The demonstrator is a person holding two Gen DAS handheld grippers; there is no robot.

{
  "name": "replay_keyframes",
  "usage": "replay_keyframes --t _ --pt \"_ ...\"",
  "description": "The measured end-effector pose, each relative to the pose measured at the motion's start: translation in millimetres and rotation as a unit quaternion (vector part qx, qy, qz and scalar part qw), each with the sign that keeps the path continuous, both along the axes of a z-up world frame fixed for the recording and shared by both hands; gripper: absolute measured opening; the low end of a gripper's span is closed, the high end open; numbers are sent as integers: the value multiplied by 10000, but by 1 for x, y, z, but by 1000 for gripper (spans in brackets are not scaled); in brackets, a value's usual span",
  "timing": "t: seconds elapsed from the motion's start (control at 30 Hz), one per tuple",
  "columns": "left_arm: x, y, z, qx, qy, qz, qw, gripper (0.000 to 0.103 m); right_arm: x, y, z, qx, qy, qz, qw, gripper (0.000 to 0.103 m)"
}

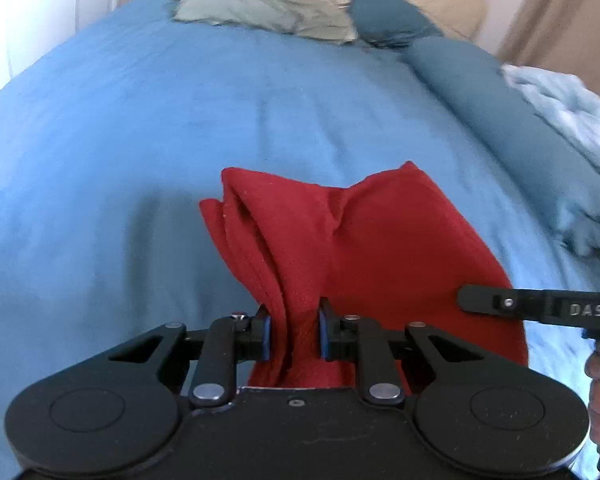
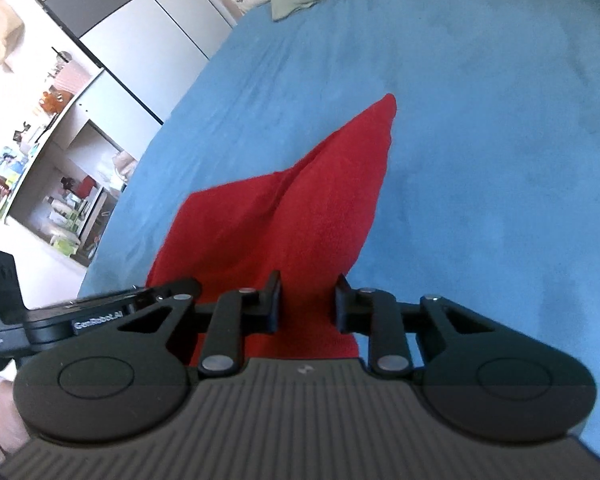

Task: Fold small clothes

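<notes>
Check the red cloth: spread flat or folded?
Not flat. The red cloth is bunched in creased layers, draped between the left tool and right tool, both gripping it above the blue bedsheet.

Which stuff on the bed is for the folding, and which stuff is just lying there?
For the folding: red cloth, left gripper, right gripper.
Just lying there: green pillow, dark blue bolster, pale blue blanket, shelf clutter.
</notes>
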State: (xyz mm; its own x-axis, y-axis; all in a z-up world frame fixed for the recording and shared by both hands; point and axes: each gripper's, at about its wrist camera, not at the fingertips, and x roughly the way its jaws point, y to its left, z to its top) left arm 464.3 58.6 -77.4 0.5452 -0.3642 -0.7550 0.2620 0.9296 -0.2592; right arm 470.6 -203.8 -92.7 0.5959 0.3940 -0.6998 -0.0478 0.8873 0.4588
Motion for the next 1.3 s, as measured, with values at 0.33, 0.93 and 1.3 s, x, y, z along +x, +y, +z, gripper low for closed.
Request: replay_keyframes --t 0.33,0.93,1.3 --pt "-105 -81 -50 158 492 -34 9987 24 -123 -57 -37 -624 610 -445 9952 41" --pt "-152 -61 -57 1438 -319 389 9883 80 -153 -83 -43 -1150 -64 -718 9907 92" --pt "-169 -49 -92 1297 -892 776 9845 82 -177 -97 -88 -1110 -728 -848 9875 92"
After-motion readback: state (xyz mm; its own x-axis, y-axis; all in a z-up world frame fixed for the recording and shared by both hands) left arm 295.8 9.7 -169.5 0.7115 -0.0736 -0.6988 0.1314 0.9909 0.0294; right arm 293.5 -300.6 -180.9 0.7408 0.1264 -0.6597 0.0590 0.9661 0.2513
